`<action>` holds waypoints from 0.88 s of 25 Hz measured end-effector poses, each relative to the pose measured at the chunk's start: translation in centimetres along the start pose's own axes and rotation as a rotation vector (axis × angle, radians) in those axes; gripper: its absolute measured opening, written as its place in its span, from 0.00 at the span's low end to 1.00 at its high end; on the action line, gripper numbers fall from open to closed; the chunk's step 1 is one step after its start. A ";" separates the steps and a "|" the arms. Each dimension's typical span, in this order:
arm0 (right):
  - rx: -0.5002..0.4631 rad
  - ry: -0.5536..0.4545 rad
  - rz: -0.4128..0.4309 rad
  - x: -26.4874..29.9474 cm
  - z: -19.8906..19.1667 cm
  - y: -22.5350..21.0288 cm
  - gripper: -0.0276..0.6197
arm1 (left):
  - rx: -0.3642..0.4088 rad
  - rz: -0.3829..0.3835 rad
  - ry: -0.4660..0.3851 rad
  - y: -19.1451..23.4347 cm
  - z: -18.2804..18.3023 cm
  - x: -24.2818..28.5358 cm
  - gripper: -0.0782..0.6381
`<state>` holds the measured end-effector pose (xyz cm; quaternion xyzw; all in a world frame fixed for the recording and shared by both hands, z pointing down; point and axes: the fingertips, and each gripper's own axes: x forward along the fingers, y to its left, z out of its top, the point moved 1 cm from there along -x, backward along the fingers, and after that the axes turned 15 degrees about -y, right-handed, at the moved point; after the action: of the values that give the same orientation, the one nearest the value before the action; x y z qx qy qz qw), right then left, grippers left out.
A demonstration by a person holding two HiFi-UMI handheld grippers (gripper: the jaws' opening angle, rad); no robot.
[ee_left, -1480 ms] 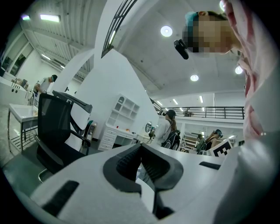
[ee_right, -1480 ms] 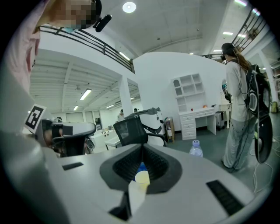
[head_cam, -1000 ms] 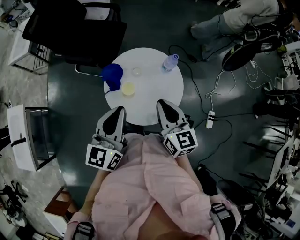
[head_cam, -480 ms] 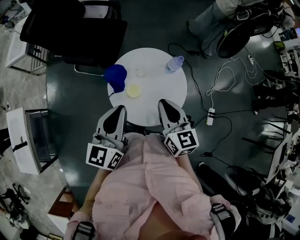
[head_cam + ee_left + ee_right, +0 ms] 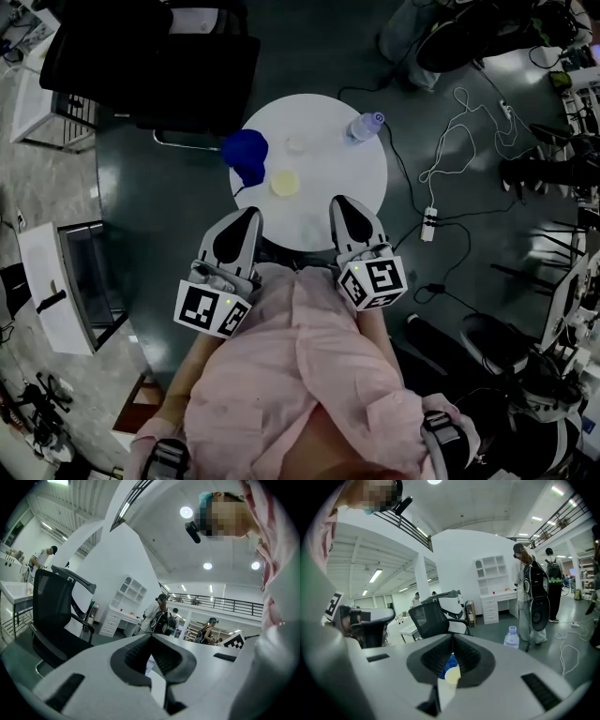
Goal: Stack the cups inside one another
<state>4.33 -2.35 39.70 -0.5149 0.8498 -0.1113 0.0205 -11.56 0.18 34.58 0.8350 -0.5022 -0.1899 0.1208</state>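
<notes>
On the round white table [image 5: 347, 178] stand a blue cup [image 5: 246, 156], a pale yellow cup [image 5: 285, 183] and a small clear cup [image 5: 297, 144], all apart from one another. My left gripper [image 5: 246, 217] and right gripper [image 5: 342, 204] hover at the table's near edge, close to my body, short of the cups. Both are shut and empty. The right gripper view looks past the closed right gripper [image 5: 452, 638] at the blue cup [image 5: 450, 660] and yellow cup [image 5: 453, 674]. In the left gripper view the left gripper [image 5: 151, 639] is shut, with no cup visible.
A plastic water bottle [image 5: 364, 127] stands at the table's far right rim. A black office chair [image 5: 159, 56] sits behind the table at the left. A power strip [image 5: 429, 225] with cables lies on the floor to the right. Another person [image 5: 441, 28] sits at the top right.
The head view has shifted, so table and grippers sit a little further right in the picture. Both grippers have edged forward at the table's near edge and stay shut and empty.
</notes>
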 end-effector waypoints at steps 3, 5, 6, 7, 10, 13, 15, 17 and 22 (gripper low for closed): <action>0.002 -0.003 -0.019 0.4 -0.2 -0.1 0.10 | 0.002 -0.018 0.011 0.7 0.1 0.0 0.13; 0.002 -0.002 -0.030 0.7 -0.2 -0.1 0.10 | 0.005 -0.024 0.015 1.0 0.3 -0.1 0.13; 0.002 0.000 -0.035 0.8 -0.2 -0.2 0.10 | 0.006 -0.025 0.016 1.2 0.5 -0.2 0.13; 0.003 0.002 -0.038 1.0 -0.2 -0.2 0.10 | 0.006 -0.026 0.017 1.4 0.6 -0.2 0.13; 0.008 0.011 -0.046 1.6 -0.4 -0.4 0.10 | 0.006 -0.028 0.020 2.0 0.8 -0.3 0.13; 0.011 0.017 -0.059 2.1 -0.6 -0.6 0.10 | 0.009 -0.027 0.023 2.5 1.0 -0.4 0.13; 0.012 0.020 -0.065 2.4 -0.7 -0.8 0.10 | 0.007 -0.025 0.023 2.7 1.1 -0.3 0.13; 0.011 0.028 -0.064 3.0 -0.8 -1.1 0.10 | 0.004 -0.030 0.025 2.8 1.1 0.1 0.13; 0.015 0.089 -0.037 4.9 -2.8 -1.7 0.10 | 0.003 -0.042 0.029 3.3 0.9 1.4 0.13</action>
<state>3.07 -6.96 43.15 -0.5250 0.8392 -0.1409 -0.0155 -13.97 -2.57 34.83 0.8483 -0.4829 -0.1792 0.1227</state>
